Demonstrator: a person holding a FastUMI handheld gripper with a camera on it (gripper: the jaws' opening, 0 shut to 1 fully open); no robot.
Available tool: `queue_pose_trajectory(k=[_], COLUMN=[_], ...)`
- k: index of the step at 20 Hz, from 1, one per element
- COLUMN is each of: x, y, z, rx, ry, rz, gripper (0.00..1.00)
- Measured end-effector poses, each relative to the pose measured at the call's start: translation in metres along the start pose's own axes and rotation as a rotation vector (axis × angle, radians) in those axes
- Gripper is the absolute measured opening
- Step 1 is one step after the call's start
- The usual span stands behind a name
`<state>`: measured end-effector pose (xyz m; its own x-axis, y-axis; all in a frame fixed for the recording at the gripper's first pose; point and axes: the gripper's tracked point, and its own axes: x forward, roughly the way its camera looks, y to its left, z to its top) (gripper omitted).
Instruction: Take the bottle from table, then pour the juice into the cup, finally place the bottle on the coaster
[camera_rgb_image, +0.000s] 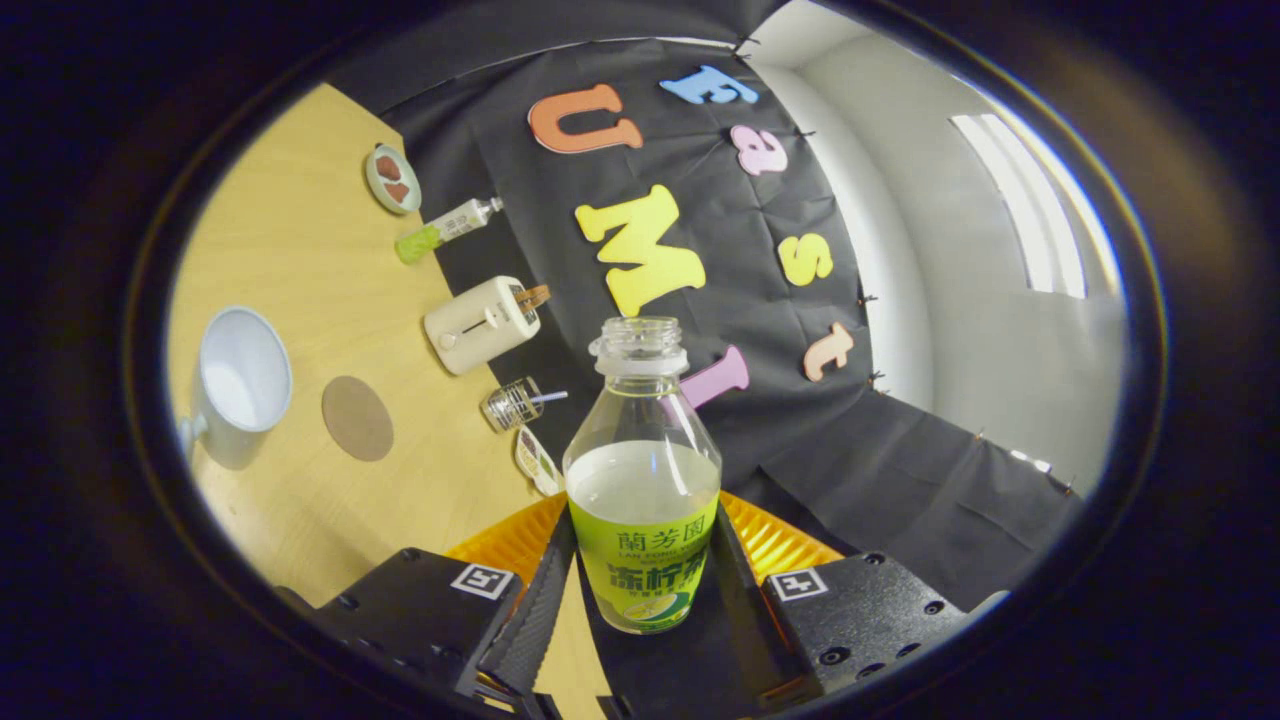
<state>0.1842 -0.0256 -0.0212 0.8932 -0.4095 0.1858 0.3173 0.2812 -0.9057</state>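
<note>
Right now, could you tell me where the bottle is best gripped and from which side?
Around the labelled lower body of the bottle, squeezed from its two sides, as the gripper holds it now: that part is widest and straight-walled, while the shoulder tapers to a narrow open neck. Gripping low also leaves the mouth free to tip toward the cup.

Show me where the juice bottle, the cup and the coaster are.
juice bottle (643, 500), gripper view, on its label, between the gripper (640, 600) fingers.
cup (243, 372), gripper view, on its inside wall.
coaster (357, 418), gripper view, on its flat top.
</note>
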Motion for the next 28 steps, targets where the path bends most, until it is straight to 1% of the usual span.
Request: queue_pose_trajectory(k=[2,5,7,12,15,21,28], x=[-0.001,-0.003,-0.003,0.001,0.000,-0.004,-0.001], y=[0.000,0.001,-0.001,0.008,0.008,0.015,0.019], z=[0.006,0.010,0.015,0.026,0.035,0.045,0.043], rx=[-0.073,-0.142,-0.198,-0.294,-0.367,-0.428,-0.499], ry=[-0.021,-0.038,-0.052,-0.052,-0.064,-0.083,-0.096], rz=[-0.027,-0.030,-0.046,-0.018,-0.037,-0.030,-0.057], gripper=[0.78,0.78,0.78,0.79,0.78,0.79,0.78])
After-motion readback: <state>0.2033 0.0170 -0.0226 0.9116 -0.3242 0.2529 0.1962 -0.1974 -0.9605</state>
